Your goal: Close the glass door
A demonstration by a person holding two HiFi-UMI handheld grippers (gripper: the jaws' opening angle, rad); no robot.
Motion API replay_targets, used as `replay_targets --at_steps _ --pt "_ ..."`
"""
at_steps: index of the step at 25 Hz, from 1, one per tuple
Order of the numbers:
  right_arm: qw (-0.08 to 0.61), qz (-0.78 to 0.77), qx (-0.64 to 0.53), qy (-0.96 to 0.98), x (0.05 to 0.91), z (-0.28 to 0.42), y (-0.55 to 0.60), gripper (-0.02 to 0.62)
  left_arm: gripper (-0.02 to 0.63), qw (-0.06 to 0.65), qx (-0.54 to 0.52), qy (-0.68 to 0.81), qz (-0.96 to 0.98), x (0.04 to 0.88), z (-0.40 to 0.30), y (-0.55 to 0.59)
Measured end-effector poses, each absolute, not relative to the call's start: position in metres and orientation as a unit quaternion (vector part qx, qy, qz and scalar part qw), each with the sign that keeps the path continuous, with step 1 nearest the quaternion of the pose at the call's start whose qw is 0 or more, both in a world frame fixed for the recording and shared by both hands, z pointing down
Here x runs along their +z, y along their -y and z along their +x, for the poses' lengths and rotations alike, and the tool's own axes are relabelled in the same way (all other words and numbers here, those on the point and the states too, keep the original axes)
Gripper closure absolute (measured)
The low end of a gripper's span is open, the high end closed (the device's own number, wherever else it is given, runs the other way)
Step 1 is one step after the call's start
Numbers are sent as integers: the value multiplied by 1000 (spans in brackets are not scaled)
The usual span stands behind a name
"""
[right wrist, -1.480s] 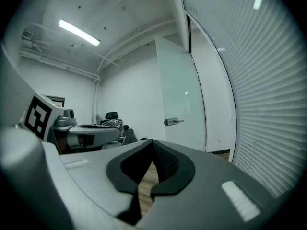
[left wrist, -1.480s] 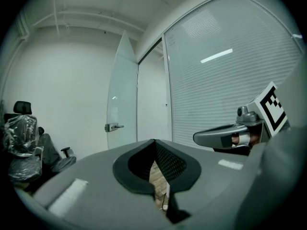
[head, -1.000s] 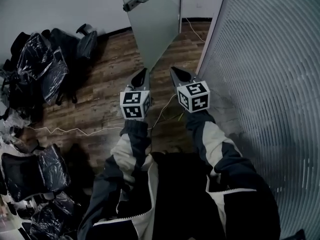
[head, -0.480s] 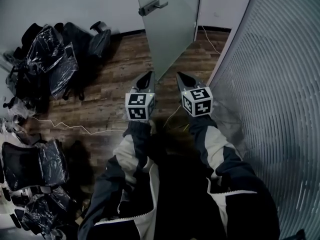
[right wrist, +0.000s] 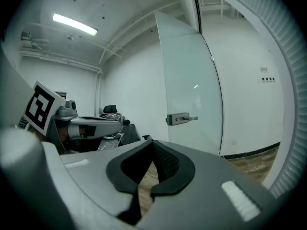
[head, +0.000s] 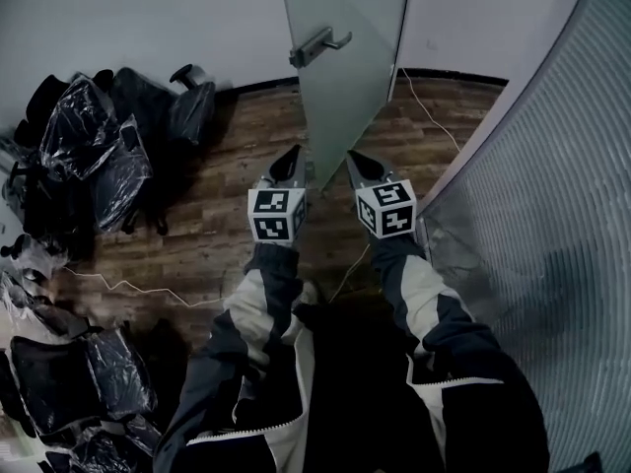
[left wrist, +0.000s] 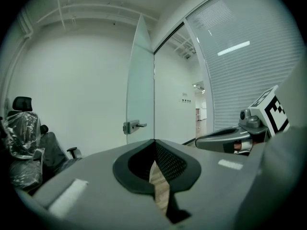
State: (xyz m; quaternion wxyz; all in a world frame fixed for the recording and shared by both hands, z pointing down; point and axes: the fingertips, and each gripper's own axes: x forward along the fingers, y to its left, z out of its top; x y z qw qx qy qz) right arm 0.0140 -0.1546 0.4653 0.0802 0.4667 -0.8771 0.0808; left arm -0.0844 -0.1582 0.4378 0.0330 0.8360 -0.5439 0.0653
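Note:
A frosted glass door [head: 350,57] stands ajar ahead of me, its free edge pointing toward me, with a metal lever handle [head: 317,45] on its left face. My left gripper [head: 289,156] and right gripper [head: 353,158] are held side by side, one on each side of the door's lower edge, a little short of it. Both are shut with nothing between the jaws. In the left gripper view the door [left wrist: 140,90] and handle [left wrist: 133,126] lie straight ahead beyond my left gripper [left wrist: 154,141]. The right gripper view shows the door [right wrist: 192,80] and handle [right wrist: 181,119] past my right gripper [right wrist: 152,142].
Office chairs wrapped in plastic [head: 89,146] crowd the left side of the wooden floor. A thin cable [head: 128,289] runs across the floor, another [head: 424,106] beside the door. A ribbed partition wall [head: 552,215] fills the right. A white wall stands behind.
Both grippers have moved forward together toward the door, which now looks nearer, its handle lower in the head view. The jaws stayed shut.

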Motion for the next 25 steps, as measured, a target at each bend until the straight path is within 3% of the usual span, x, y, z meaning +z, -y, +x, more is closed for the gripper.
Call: replay_targets --at_steps 9,25 --pt "75 497 77 861 449 -42 278 591 600 35 62 512 856 431 -138 286" --pt "90 517 95 846 462 -14 449 591 600 53 74 496 863 442 -129 451"
